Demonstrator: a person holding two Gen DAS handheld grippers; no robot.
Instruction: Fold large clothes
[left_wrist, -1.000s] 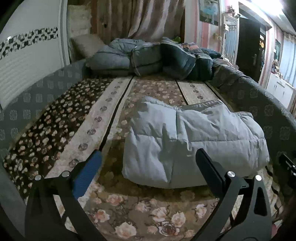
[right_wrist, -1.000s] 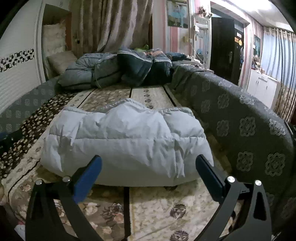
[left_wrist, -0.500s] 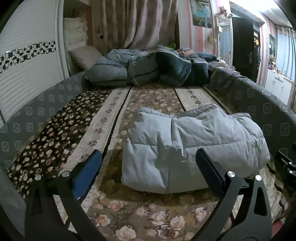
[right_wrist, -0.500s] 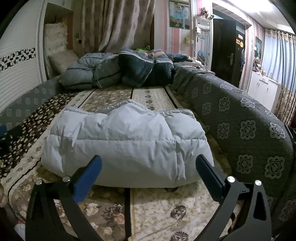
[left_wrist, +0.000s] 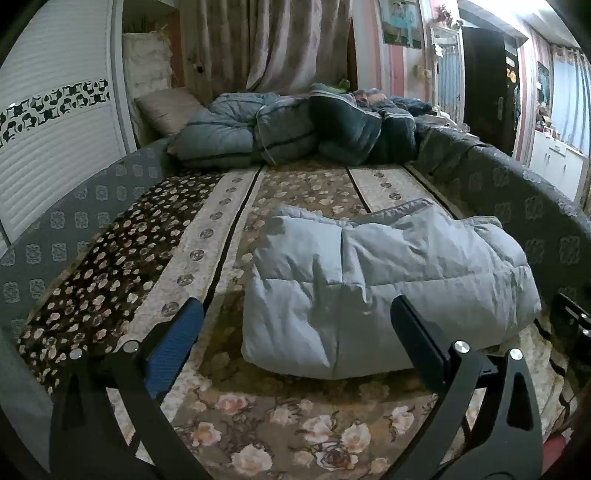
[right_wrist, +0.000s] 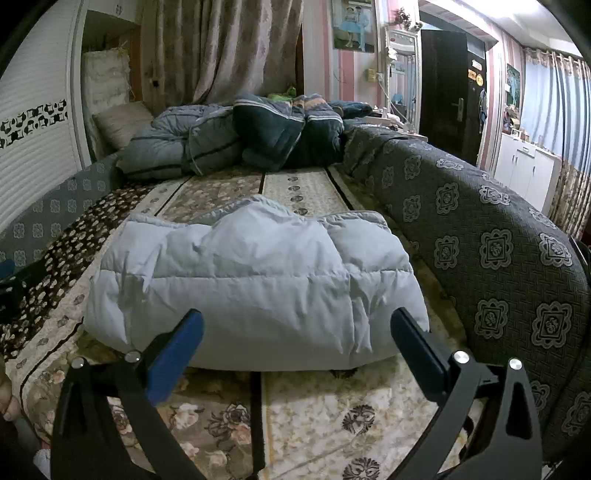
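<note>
Since earlier frame: both tools drawn back and up slightly, padded jacket (left_wrist: 384, 288) unmoved. Left tool (left_wrist: 293, 332) fingers apart, empty; right tool (right_wrist: 295, 334) same. Jacket (right_wrist: 255, 284) lies as compact bundle on bed (left_wrist: 303, 413), 12 o'clock of right tool, 1 o'clock of left. Folding looks done; maybe tidy left.

Home bedroom: bed (left_wrist: 303, 424), piled quilts (left_wrist: 280, 133), curtains (right_wrist: 221, 48), wardrobe (left_wrist: 48, 140).

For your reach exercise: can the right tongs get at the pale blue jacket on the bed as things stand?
Probably yes: the right tongs are open, the jacket lies straight ahead, and nothing stands between.
</note>
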